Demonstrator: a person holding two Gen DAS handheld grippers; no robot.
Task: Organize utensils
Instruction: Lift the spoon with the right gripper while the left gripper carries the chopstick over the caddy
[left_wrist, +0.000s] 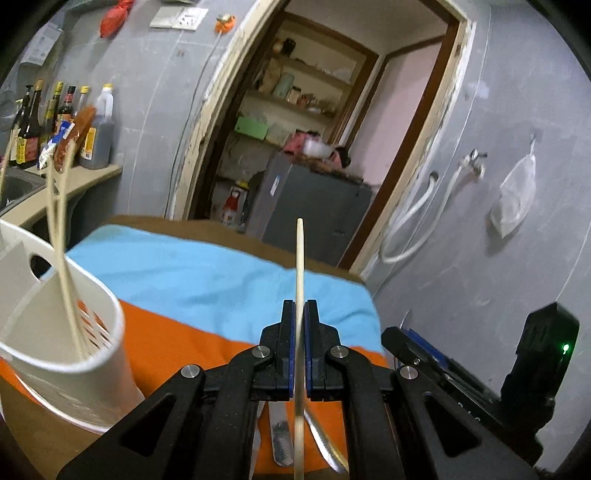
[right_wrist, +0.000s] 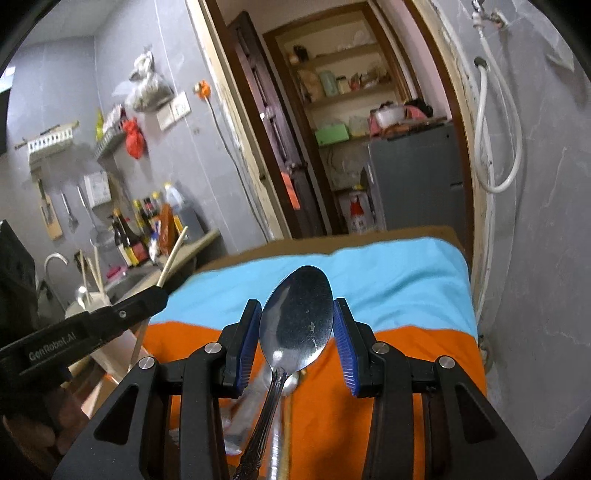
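Ana: Jaws on the left gripper (left_wrist: 299, 314) are pinched tight on a single pale chopstick (left_wrist: 299, 266), which runs straight up between the blue pads and pokes out well past the fingertips. The stick is thin, cream-coloured and tapers to a blunt tip.

Ben: And the right gripper (right_wrist: 297, 314) has its jaws set wider, its blue pads pressed against the two edges of a steel spoon (right_wrist: 296, 325) bowl. The bowl faces the camera, shiny with a few specks, and a patterned handle trails down below the fingers.

Ana: Landmark, then: the white utensil holder (left_wrist: 74, 354). In the left wrist view it stands on the orange cloth (left_wrist: 177, 343) to the left of the held chopstick, with two more chopsticks (left_wrist: 61, 236) leaning inside it, crossing each other. Slots are cut into its inner wall.

Ben: The right wrist view barely shows the holder; the left gripper (right_wrist: 162, 291) crosses in front of that side, with the chopstick end (right_wrist: 173, 254) sticking up from it. The light blue cloth (right_wrist: 399, 273) lies beyond the orange one, farther from the holder.

Ana: Only the left view shows what lies under the grippers, right of the holder: a table knife blade (left_wrist: 281, 439) and another steel piece (left_wrist: 325, 443) on the orange cloth. What that second piece is cannot be told.

Ben: Only the right view shows the sink tap (right_wrist: 55, 260) and the sauce bottles (right_wrist: 129, 236) behind the holder.
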